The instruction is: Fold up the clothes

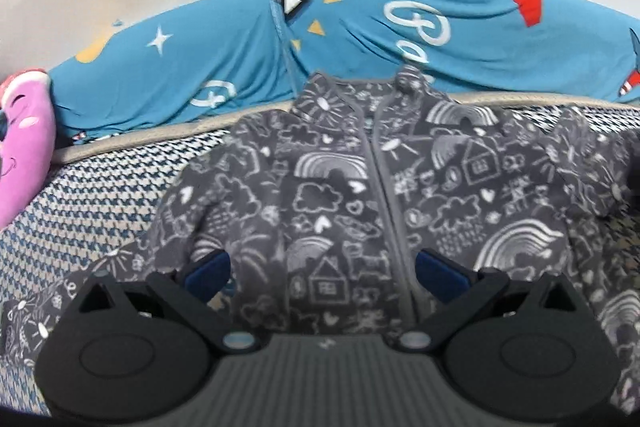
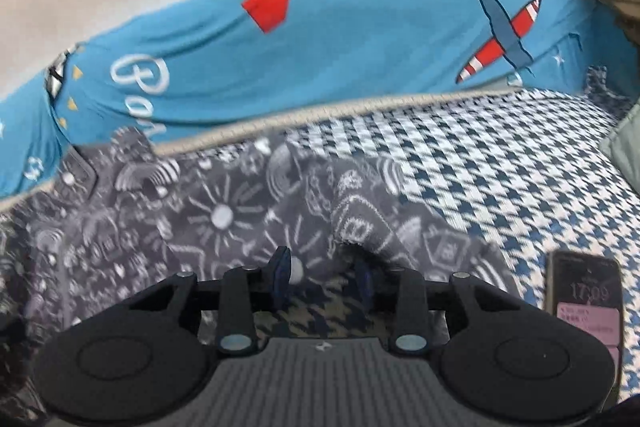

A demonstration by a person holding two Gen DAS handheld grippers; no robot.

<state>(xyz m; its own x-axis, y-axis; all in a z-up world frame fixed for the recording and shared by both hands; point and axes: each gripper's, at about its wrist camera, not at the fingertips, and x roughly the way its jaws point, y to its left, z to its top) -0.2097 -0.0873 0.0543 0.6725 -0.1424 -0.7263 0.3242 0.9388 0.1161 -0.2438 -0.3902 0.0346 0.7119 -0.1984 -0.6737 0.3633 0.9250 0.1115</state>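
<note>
- Left gripper (image 1: 323, 273): jaws spread wide, blue pads (image 1: 210, 273) well apart, nothing held, poised over the lower front of the jacket.
- Right gripper (image 2: 323, 277): jaws partly closed, narrow gap between blue pads (image 2: 281, 273), nothing clamped; bare checked cloth visible in the gap, jacket edge just beyond the tips.
- Grey jacket (image 1: 340, 195) with white doodles of rainbows, houses and clouds: spread front-up on the bed, zip closed down the middle, collar toward the far edge, sleeves out to both sides.
- Jacket's sleeve (image 2: 360, 203) in the right wrist view: bunched and raised into a fold just ahead of the right pads.
- Blue-and-white houndstooth cover (image 1: 100, 195) underneath, beige piping along its far edge.
- Blue printed bedding (image 1: 480, 39) with stars, a red shape and white lettering, piled along the wall behind.
- Pink plush toy (image 1: 24, 147) at far left.
- Phone (image 2: 584, 307) with lit screen lying on the cover right of the right gripper, apart from the jacket.
</note>
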